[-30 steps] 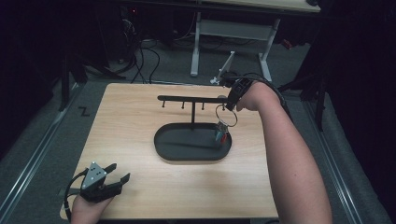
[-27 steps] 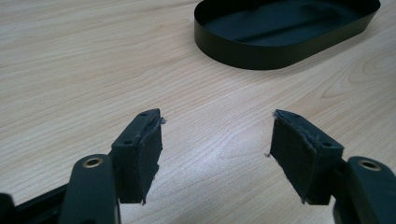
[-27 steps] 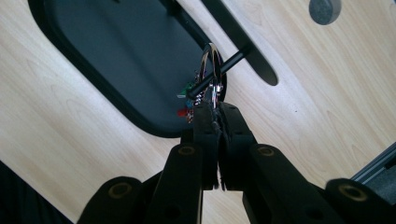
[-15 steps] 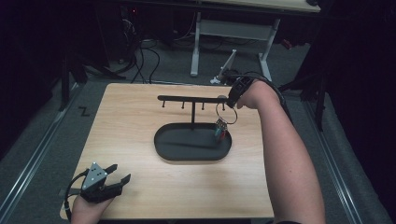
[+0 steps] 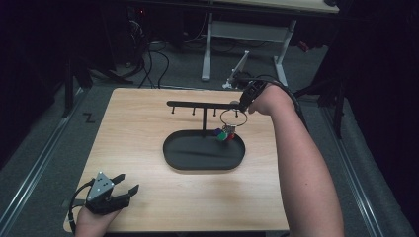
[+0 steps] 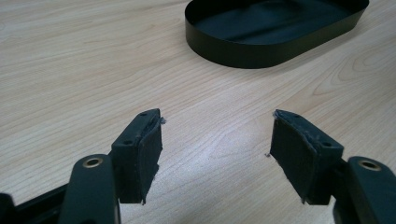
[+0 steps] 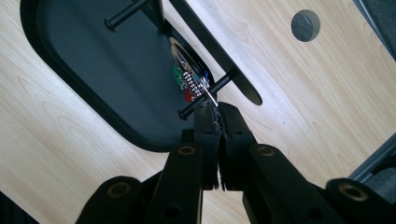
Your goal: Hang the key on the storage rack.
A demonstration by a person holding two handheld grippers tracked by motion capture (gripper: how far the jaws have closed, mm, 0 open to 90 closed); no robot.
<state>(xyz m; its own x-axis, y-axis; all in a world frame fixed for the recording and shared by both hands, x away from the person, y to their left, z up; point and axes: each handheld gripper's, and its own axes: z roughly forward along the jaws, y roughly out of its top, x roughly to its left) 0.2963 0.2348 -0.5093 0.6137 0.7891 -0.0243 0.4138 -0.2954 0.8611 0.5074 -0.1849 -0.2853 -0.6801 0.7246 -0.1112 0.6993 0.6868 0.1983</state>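
In the high view, a key ring (image 5: pixel 233 117) with small coloured charms is held by the right gripper (image 5: pixel 243 105) right of centre in the frame, at the right end of the black peg rack (image 5: pixel 202 104) that rises from the oval black tray (image 5: pixel 173 157). In the right gripper view, the jaws are seen pressed together on the ring's thin wire beside a peg (image 7: pixel 205 93). The left gripper (image 5: pixel 129 183) is rested at the lower left of the wooden table (image 5: pixel 148 113), its jaws spread apart with nothing between them.
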